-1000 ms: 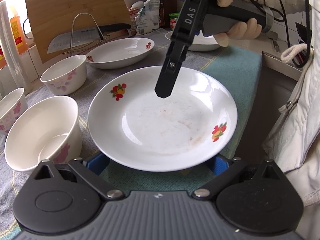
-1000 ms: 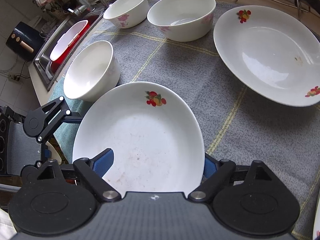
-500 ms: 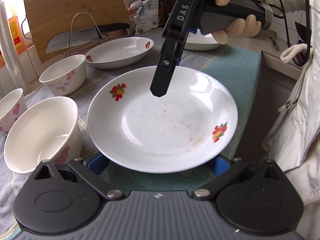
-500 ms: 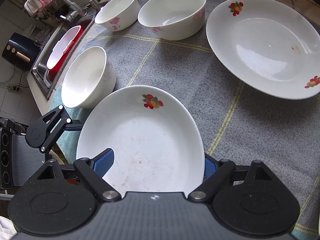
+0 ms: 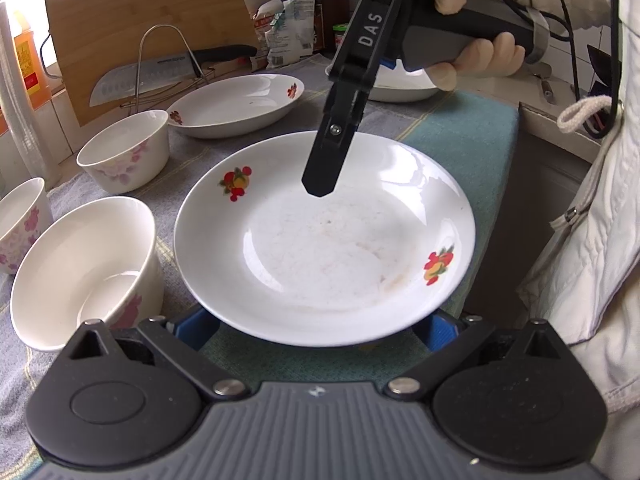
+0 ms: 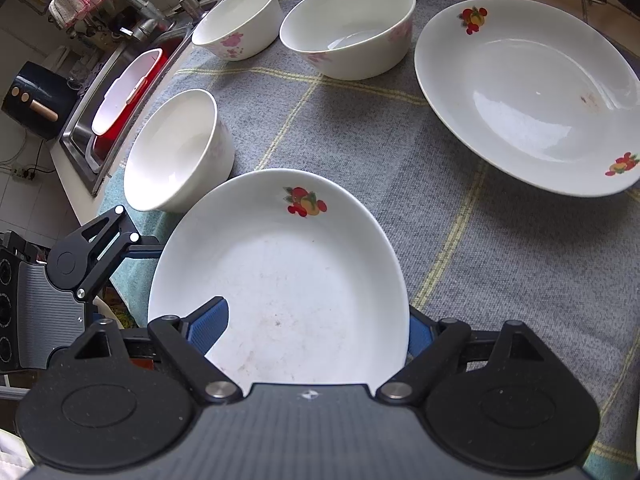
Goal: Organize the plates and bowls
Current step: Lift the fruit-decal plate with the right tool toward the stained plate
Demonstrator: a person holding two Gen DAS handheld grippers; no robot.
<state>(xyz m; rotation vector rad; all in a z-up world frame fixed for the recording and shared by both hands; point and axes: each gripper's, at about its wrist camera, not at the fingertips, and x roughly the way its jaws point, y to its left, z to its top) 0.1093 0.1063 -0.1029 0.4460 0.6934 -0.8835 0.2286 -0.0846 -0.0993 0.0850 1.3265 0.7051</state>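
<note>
A white plate with fruit decals [image 5: 320,248] [image 6: 288,272] hangs over the table's front edge, near level. My right gripper [image 6: 316,316] is shut on its rim. One blue pad [image 6: 210,318] lies on the plate's inner face and the other pad [image 6: 418,330] sits behind the rim. In the left wrist view only its black upper finger [image 5: 326,160] shows, reaching over the far rim. My left gripper [image 5: 316,328] is open, its blue fingers wide apart and partly hidden under the near rim. A second decal plate [image 6: 528,96] [image 5: 236,104] rests on the grey cloth.
Three white bowls [image 6: 176,148] [image 6: 348,28] [image 6: 236,20] stand on the cloth to the left and behind. Another plate [image 5: 400,88] lies behind the gloved hand [image 5: 472,52]. A sink [image 6: 84,136] holds a red basin; a knife rack and board [image 5: 140,40] stand at the back.
</note>
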